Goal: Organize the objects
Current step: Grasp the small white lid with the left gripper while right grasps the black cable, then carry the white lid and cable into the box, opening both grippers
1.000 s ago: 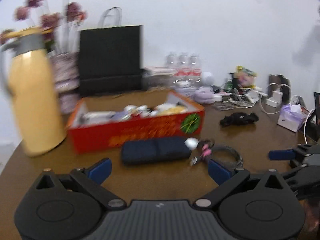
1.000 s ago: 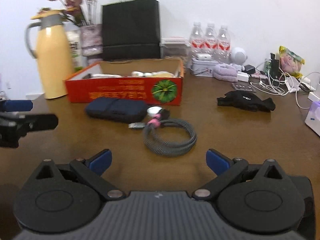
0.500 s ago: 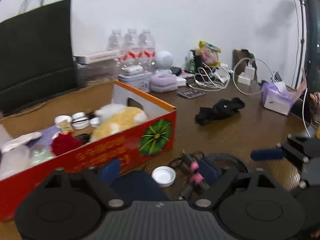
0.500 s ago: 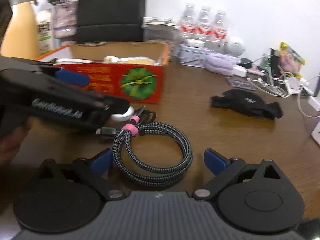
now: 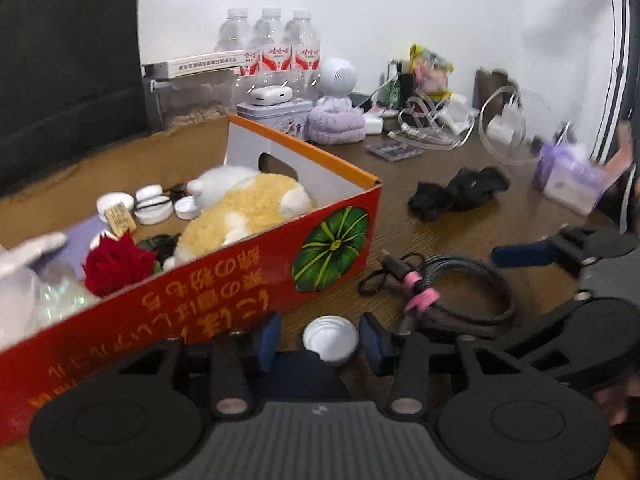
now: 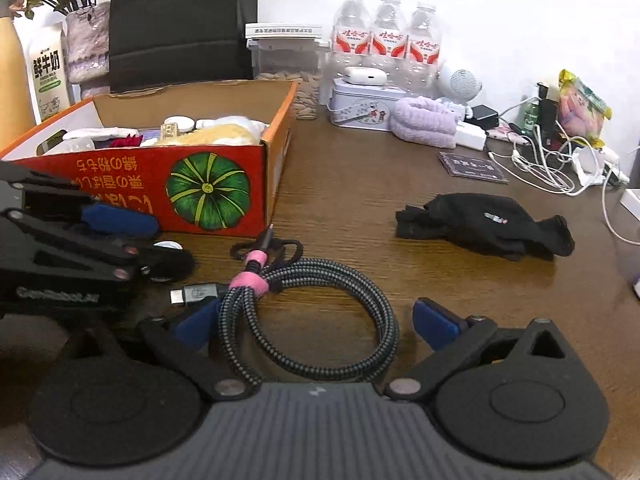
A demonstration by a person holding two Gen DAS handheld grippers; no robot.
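Observation:
A red cardboard box (image 5: 224,280) (image 6: 208,188) holds a plush toy (image 5: 244,208), a red rose (image 5: 116,264) and small lids. In front of it lie a dark blue pouch (image 5: 300,372), a white cap (image 5: 330,338) (image 6: 168,246) and a coiled braided cable (image 6: 312,320) (image 5: 460,296) with pink ties. My left gripper (image 5: 320,338) has its blue pads closed in on either side of the pouch's end, the cap just beyond them. My right gripper (image 6: 316,320) is open, its pads either side of the cable coil.
A black glove (image 6: 484,226) lies right of the cable. At the back stand water bottles (image 6: 386,40), a tin (image 6: 360,110), a purple cloth (image 6: 426,122), chargers and wires (image 6: 552,160), a black bag (image 6: 184,20), a milk carton (image 6: 48,76) and a tissue pack (image 5: 568,176).
My left gripper has moved forward and down to the pouch and its jaws have narrowed around it. My right gripper has advanced so the cable coil sits between its open pads.

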